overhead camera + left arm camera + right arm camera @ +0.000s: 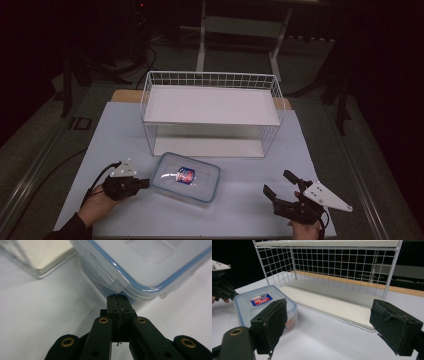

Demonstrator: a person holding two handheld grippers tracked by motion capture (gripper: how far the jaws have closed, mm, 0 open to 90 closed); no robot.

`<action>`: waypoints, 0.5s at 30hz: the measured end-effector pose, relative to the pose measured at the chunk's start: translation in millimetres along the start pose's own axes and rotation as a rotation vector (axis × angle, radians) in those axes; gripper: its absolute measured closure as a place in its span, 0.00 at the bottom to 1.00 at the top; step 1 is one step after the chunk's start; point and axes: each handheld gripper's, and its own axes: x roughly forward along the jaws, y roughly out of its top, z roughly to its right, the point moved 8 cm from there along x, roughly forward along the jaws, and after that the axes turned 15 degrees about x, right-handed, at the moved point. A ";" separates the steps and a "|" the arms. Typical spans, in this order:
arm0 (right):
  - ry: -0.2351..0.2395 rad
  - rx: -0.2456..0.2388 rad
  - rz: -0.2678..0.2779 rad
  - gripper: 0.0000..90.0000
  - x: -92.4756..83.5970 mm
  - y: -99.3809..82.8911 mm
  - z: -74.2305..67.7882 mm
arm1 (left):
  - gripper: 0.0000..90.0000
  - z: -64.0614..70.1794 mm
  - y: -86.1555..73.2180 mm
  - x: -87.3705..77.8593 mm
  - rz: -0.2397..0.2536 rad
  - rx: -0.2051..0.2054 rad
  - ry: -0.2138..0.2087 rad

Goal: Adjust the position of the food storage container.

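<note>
In the lower middle of the high view, a clear plastic box (185,177) with a blue-edged lid sits on the pale table (250,210), just in front of a white wire rack (212,112). The left gripper (145,182) is at the box's left side with its jaws pressed together, holding nothing. The right gripper (279,185), at the lower right, is well apart from the box, and its jaws stand wide.

In the left gripper view, the closed tips (117,300) sit right under a clip flap (113,280) on the box's edge. To do this well, I think the push should be slow and straight on the flap, so the light box does not slide. The lid looks smooth and shiny, with round corners.

In the right gripper view, the box (262,306) is at the left, with a red and blue sticker (261,300) on top. The rack (337,272) is thin wire squares with flat white shelves. The jaw pads (272,322) look rough and black.
</note>
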 end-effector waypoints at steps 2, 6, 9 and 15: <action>0.002 0.002 -0.001 0.16 0.2 -0.1 0.3 | 1.00 9.8 5.0 1.1 -0.006 0.037 -0.018; 0.002 0.001 -0.004 0.16 0.4 -0.4 -0.4 | 1.00 18.3 9.5 4.3 0.004 0.038 -0.048; 0.002 0.002 -0.005 0.16 0.5 -0.6 -0.5 | 1.00 22.1 10.6 7.1 0.006 0.037 -0.066; 0.002 -0.002 -0.007 0.16 1.4 -1.0 -0.3 | 1.00 34.7 19.9 15.4 0.001 0.065 -0.101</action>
